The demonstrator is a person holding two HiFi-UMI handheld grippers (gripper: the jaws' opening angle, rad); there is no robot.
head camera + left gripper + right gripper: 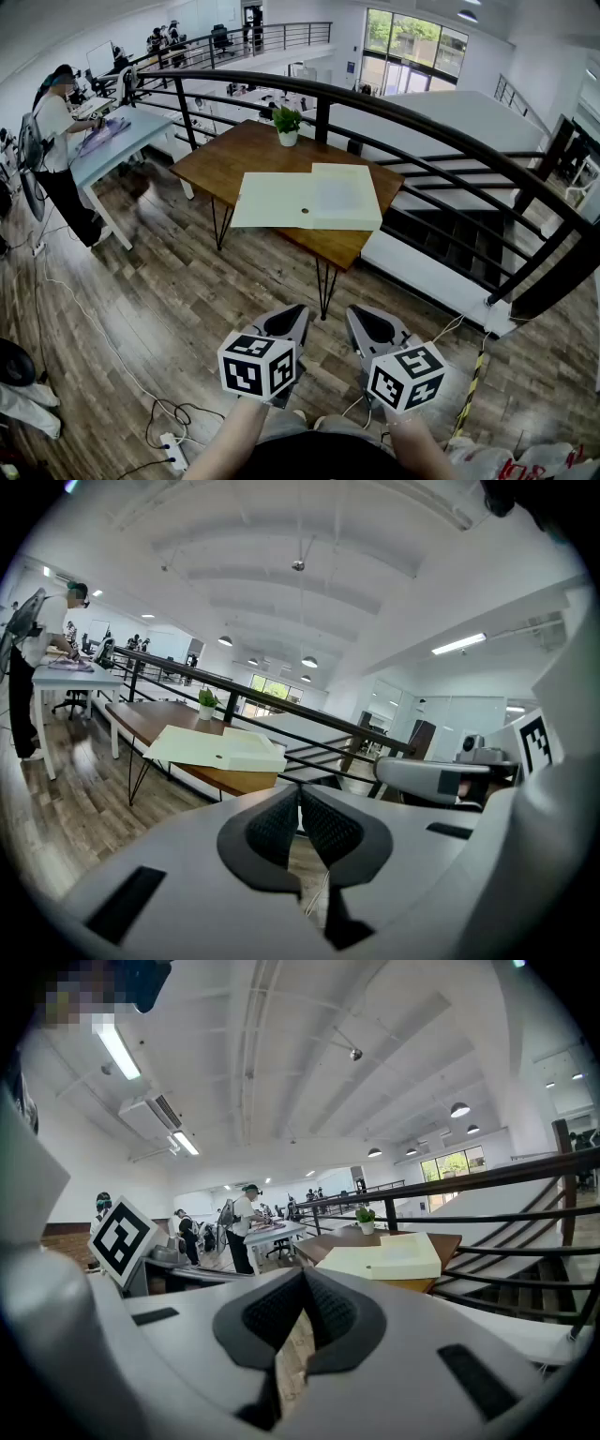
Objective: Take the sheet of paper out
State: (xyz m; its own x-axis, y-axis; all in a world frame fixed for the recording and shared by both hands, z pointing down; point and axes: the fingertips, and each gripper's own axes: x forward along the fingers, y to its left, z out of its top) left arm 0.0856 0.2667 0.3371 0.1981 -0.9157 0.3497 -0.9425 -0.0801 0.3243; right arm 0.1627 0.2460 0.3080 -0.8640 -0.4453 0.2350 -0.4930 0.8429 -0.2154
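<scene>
Left gripper (284,328) and right gripper (372,330) are clenched, empty; approach the pale box (323,197) at 12 o'clock, open jaws first.

My left claw (300,803) is closed. Its two black pads touch and nothing is between them. Well past it I see a brown wooden surface (141,719) on thin black legs. A pale folder (220,749) lies flat on it, at the end closer to me. A small green plant in a white pot (207,705) stands farther back. A black railing (325,722) runs behind. At the far left a person (42,639) stands at another, lighter surface (70,674). The floor (75,799) is wood.
</scene>
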